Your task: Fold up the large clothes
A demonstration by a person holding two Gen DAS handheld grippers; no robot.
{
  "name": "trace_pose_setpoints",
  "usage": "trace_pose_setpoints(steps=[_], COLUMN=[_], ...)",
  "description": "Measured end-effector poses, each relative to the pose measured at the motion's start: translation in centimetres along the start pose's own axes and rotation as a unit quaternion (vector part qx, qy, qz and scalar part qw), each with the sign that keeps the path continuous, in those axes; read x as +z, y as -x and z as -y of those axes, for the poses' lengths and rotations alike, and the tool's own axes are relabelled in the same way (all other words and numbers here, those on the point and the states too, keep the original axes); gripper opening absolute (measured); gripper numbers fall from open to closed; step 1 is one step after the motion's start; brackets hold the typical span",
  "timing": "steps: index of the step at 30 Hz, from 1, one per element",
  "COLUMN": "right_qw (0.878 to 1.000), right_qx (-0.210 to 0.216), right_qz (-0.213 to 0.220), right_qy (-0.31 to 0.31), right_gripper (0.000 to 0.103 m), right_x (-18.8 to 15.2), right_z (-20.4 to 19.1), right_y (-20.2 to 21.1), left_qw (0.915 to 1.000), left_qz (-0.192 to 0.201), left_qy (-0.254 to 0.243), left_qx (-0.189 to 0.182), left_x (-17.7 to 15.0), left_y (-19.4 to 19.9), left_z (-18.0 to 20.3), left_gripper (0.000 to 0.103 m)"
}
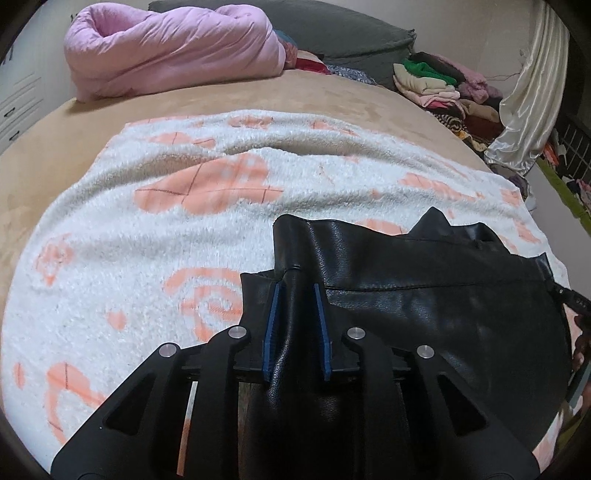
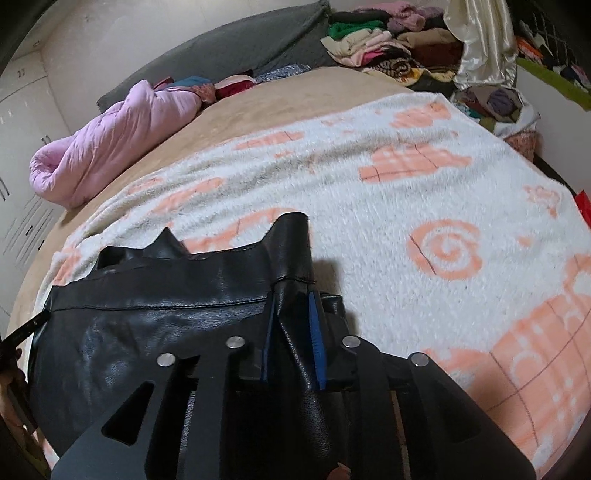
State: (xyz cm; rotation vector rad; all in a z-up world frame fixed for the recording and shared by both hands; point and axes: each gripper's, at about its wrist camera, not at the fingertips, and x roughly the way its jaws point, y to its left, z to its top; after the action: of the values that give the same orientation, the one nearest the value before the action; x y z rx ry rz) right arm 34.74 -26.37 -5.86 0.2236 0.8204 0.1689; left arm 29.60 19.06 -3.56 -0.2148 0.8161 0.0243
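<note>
A black leather garment (image 1: 424,306) lies on a white fleece blanket with orange patterns (image 1: 147,240), at its near side. My left gripper (image 1: 297,286) is shut on a raised fold at the garment's left end, the leather pinched between the blue pads. In the right wrist view the same garment (image 2: 147,325) stretches to the left, and my right gripper (image 2: 293,291) is shut on a raised fold at its right end. Beyond each pair of fingertips a flap of leather stands up. The blanket (image 2: 406,184) spreads wide past the garment.
The blanket covers a bed with a beige sheet (image 1: 258,96). A rolled pink duvet (image 1: 173,44) and a grey pillow (image 1: 332,29) lie at the far end. A pile of clothes (image 1: 443,88) and a cream satin cloth (image 1: 528,110) sit at the far right.
</note>
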Motion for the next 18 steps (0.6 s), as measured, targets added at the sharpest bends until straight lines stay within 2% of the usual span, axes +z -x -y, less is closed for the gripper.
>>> trace_pose_setpoints(steps=[4, 6, 12, 14, 15, 16, 18], right_qw=[1.000, 1.000, 1.000, 1.000, 1.000, 0.999, 0.999], right_qx=[0.000, -0.006, 0.006, 0.007, 0.003, -0.004, 0.002], right_qz=[0.001, 0.001, -0.005, -0.005, -0.005, -0.005, -0.004], right_qy=[-0.005, -0.006, -0.024, -0.029, -0.031, -0.033, -0.041], right_gripper=[0.019, 0.025, 0.031, 0.039, 0.051, 0.055, 0.058], right_x=[-0.1, -0.1, 0.0, 0.1, 0.0, 0.0, 0.0], right_z=[0.2, 0.2, 0.8, 1.0, 1.0, 1.2, 1.6], right_y=[0.0, 0.2, 0.5, 0.8, 1.0, 1.1, 1.4], left_qw=[1.0000, 0.9999, 0.9997, 0.9995, 0.9994, 0.9994, 0.9992], left_qz=[0.001, 0.004, 0.003, 0.004, 0.005, 0.006, 0.005], left_qy=[-0.004, -0.009, -0.011, -0.012, -0.014, -0.014, -0.017], left_qx=[0.005, 0.010, 0.022, 0.028, 0.031, 0.032, 0.035], left_x=[0.1, 0.1, 0.3, 0.4, 0.4, 0.5, 0.6], left_y=[0.1, 0.4, 0.8, 1.0, 1.2, 1.3, 1.5], left_z=[0.1, 0.2, 0.5, 0.6, 0.7, 0.7, 0.9], left_gripper=[0.013, 0.014, 0.021, 0.028, 0.035, 0.043, 0.052])
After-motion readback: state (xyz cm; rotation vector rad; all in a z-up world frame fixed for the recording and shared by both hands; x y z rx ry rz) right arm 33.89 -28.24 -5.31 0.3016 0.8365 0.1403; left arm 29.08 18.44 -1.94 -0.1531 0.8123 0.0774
